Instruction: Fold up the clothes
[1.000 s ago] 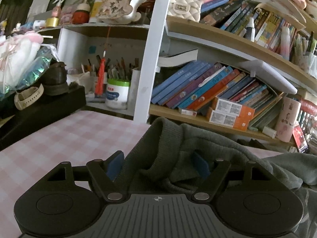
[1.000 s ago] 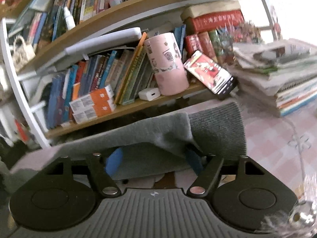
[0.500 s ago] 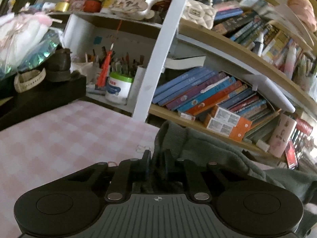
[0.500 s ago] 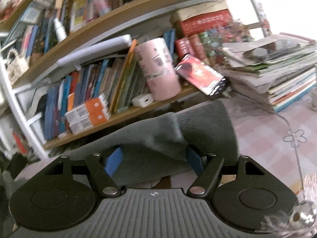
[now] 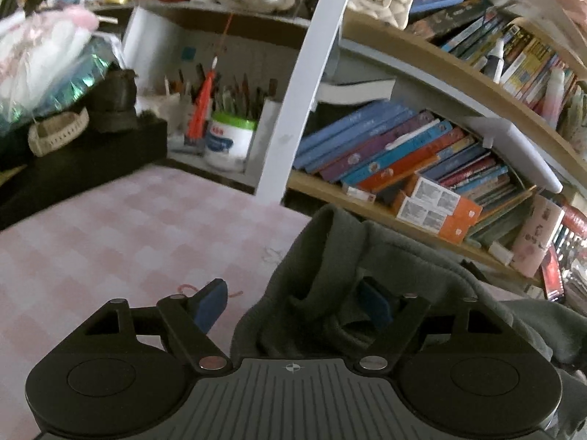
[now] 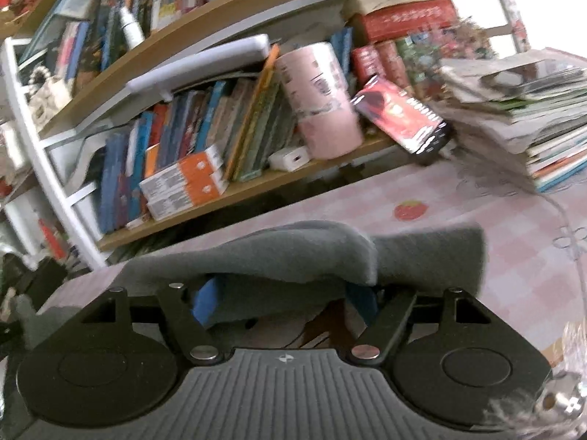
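A grey knit garment (image 5: 403, 256) lies bunched on the pink checked tablecloth (image 5: 110, 234). In the left wrist view my left gripper (image 5: 293, 302) is open, its blue pads wide apart, with a fold of the garment standing loose between them. In the right wrist view the same garment (image 6: 422, 256) lies across my right gripper (image 6: 282, 299), which is open, with grey cloth draped over and between its blue pads.
A bookshelf (image 5: 422, 168) full of books runs along the table's far edge, with a white upright post (image 5: 304, 84). A pen pot (image 5: 229, 139) and dark box (image 5: 73, 168) stand at far left. A pink cylinder (image 6: 319, 102) and paper stack (image 6: 521, 110) stand at right.
My left gripper shut on the garment fold half a second ago and has now opened again, letting the fold go. My right gripper stayed open and drew back, showing more tablecloth.
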Motion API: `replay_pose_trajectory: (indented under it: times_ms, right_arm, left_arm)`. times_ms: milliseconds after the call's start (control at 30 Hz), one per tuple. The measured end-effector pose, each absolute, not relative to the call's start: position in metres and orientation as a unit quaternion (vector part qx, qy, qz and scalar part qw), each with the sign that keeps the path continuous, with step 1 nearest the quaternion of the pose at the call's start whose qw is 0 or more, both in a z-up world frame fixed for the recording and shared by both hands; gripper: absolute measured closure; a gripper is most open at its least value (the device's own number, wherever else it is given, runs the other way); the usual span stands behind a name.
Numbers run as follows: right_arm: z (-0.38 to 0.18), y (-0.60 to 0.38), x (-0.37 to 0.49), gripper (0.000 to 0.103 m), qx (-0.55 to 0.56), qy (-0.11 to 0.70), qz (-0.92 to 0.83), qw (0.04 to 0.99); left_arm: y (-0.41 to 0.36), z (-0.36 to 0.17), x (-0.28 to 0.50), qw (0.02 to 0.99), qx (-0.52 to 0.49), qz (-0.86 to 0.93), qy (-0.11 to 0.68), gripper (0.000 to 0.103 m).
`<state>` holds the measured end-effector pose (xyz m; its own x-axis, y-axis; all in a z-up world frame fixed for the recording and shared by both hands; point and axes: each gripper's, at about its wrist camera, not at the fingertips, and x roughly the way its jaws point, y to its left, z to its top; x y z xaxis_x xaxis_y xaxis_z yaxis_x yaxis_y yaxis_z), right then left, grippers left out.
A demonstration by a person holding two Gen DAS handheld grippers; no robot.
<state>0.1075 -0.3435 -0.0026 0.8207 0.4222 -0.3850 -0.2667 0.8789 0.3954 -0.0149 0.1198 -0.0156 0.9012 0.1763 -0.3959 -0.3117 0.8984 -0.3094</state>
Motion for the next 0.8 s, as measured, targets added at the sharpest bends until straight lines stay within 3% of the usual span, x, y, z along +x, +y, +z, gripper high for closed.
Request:
replay_pose_trajectory:
  times_ms: [267,300,367,467,567,800]
  right_arm:
    - [-0.005,-0.342,0.108,0.032,0.184,0.245,0.205,0.930]
    - [-0.005,-0.343,0.109,0.032,0.188,0.248,0.206,0.928]
    - [-0.007,-0.342,0.110,0.032,0.192,0.251,0.210,0.925]
    - [-0.007,-0.341,0.110,0.032,0.195,0.250,0.216,0.923]
    - [-0.005,-0.343,0.109,0.034,0.210,0.244,0.223,0.920]
    - [0.017,-0.358,0.134,0.036,0.252,0.215,0.202,0.922]
  left_arm:
    - [0.148,-0.024,0.008,0.939,-0.248,0.061,0.230,0.025]
    - [0.150,-0.026,0.010,0.937,-0.254,0.051,0.235,0.029]
    - [0.150,-0.027,0.009,0.935,-0.260,0.032,0.239,0.059]
    - [0.147,-0.026,0.003,0.938,-0.262,0.027,0.227,0.072]
    - [0.151,-0.020,-0.015,0.939,-0.289,0.013,0.183,0.079]
    - [0.181,-0.008,-0.046,0.927,-0.366,-0.003,0.083,0.083]
